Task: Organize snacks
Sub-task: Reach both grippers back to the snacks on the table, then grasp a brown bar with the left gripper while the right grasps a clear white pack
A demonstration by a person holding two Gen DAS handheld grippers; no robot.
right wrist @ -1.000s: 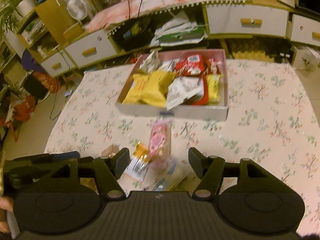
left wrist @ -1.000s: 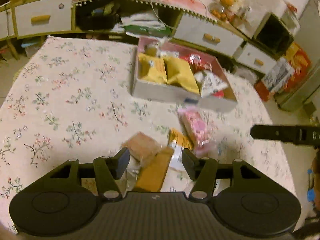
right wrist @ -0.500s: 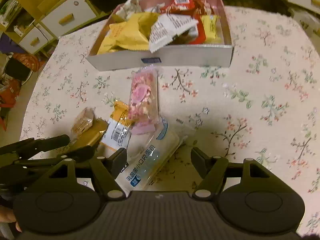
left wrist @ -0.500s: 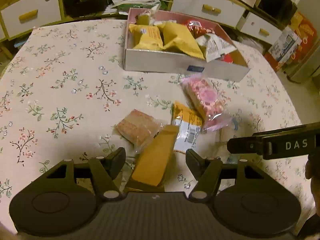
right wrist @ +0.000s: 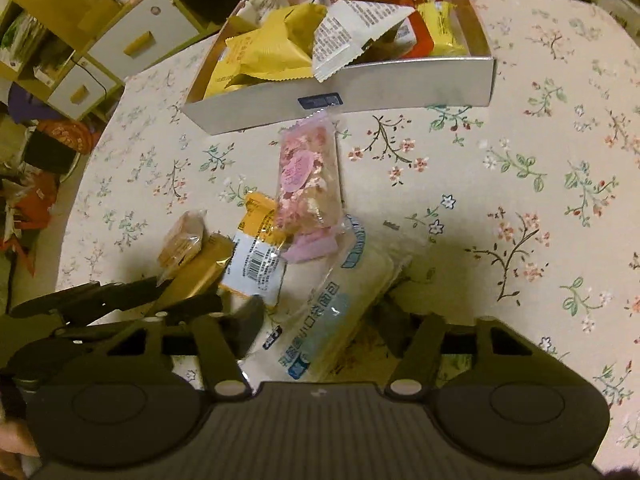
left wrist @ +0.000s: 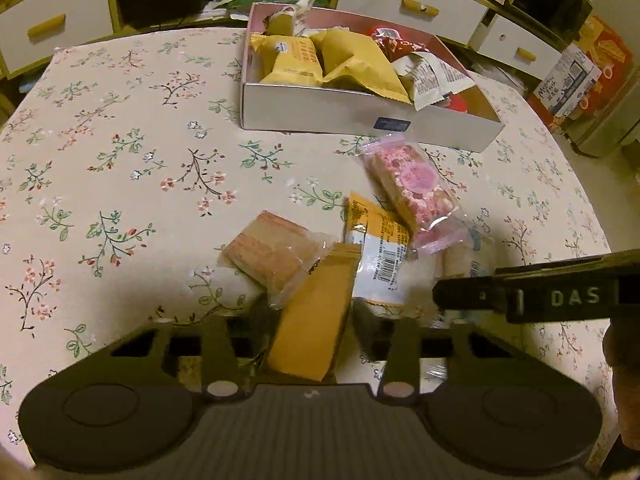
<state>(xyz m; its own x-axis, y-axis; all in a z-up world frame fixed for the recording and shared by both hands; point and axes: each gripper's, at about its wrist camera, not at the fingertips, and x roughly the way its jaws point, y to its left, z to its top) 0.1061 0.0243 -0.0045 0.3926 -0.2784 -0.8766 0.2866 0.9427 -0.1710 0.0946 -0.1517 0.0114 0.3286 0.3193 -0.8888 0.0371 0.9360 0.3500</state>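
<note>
Floral tablecloth (left wrist: 120, 168) fills my view; drawers (left wrist: 48, 24) upper left, box (left wrist: 360, 112) upper centre. Left gripper (left wrist: 308, 320) has just been closing around the gold packet (left wrist: 312, 320), right gripper (right wrist: 320, 316) around the white packet (right wrist: 332, 304); I can't tell if either grips.

We lose the near end of the tan packet (left wrist: 310, 332) behind the left gripper (left wrist: 308, 320) at lower centre. The white bread bag (right wrist: 332, 304) likewise runs under the right gripper (right wrist: 320, 320), whose fingertips (right wrist: 248, 320) are blurred. Print on the barcode packet (left wrist: 380, 260) is too small to read.
</note>
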